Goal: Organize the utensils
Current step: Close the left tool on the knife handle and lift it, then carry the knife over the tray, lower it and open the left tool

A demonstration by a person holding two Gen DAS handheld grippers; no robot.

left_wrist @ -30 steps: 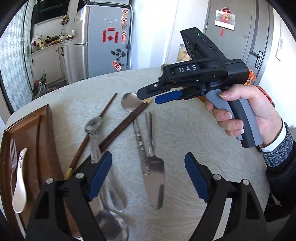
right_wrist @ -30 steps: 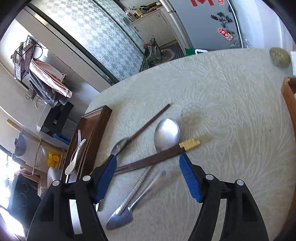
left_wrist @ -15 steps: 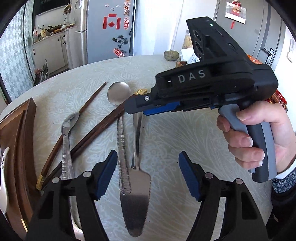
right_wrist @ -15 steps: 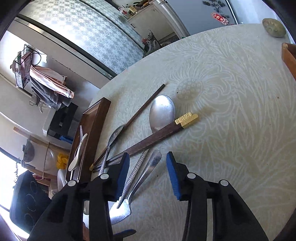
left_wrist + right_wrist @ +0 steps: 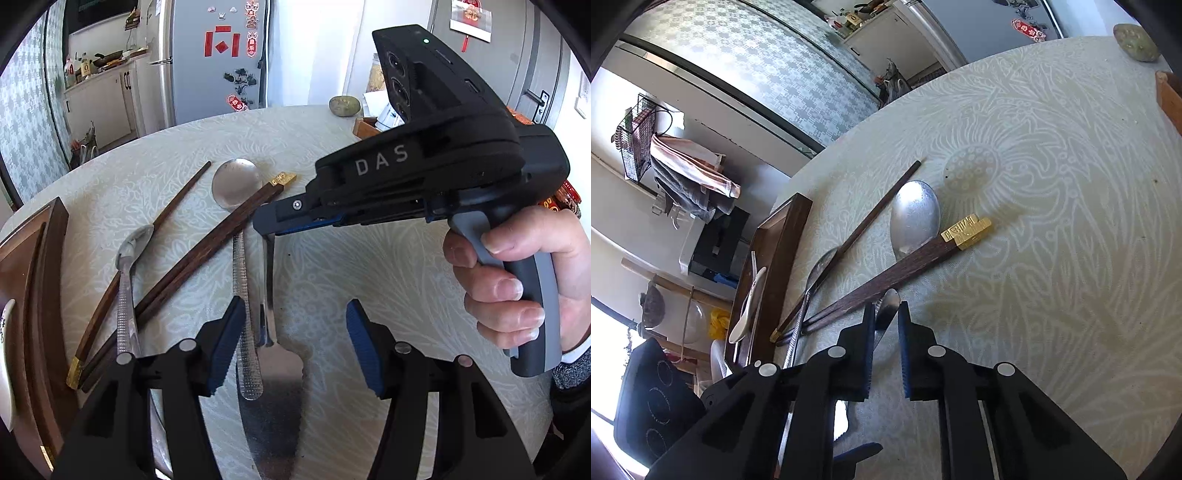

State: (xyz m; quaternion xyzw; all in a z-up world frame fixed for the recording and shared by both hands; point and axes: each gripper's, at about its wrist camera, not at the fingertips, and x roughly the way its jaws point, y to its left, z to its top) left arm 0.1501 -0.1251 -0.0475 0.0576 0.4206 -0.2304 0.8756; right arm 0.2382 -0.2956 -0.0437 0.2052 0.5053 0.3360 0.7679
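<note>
A steel cake server (image 5: pixel 275 398) lies on the table with its blade between the pads of my left gripper (image 5: pixel 295 347). That gripper is open, its jaws closing, and the pads touch nothing. My right gripper (image 5: pixel 887 332) is closing on the server's handle end (image 5: pixel 889 301), and its pads meet the handle. From the left wrist, the right gripper's tip (image 5: pixel 267 227) rests low at that handle. Beside the server lie a large ribbed-handle spoon (image 5: pixel 236 181), a pair of dark chopsticks (image 5: pixel 207 254) with gold caps, a single chopstick (image 5: pixel 177 199) and a small spoon (image 5: pixel 127 266).
A wooden tray (image 5: pixel 779 236) at the table's left edge holds a white ceramic spoon (image 5: pixel 750 302) and a fork. A stone (image 5: pixel 344 106) and a wooden box (image 5: pixel 364 125) sit at the far side. A person's hand (image 5: pixel 509 288) holds the right gripper's grip.
The right gripper's jaws went from wide to nearly together around the server's handle end. The left gripper came forward and down over the server's blade, and its jaws narrowed.
</note>
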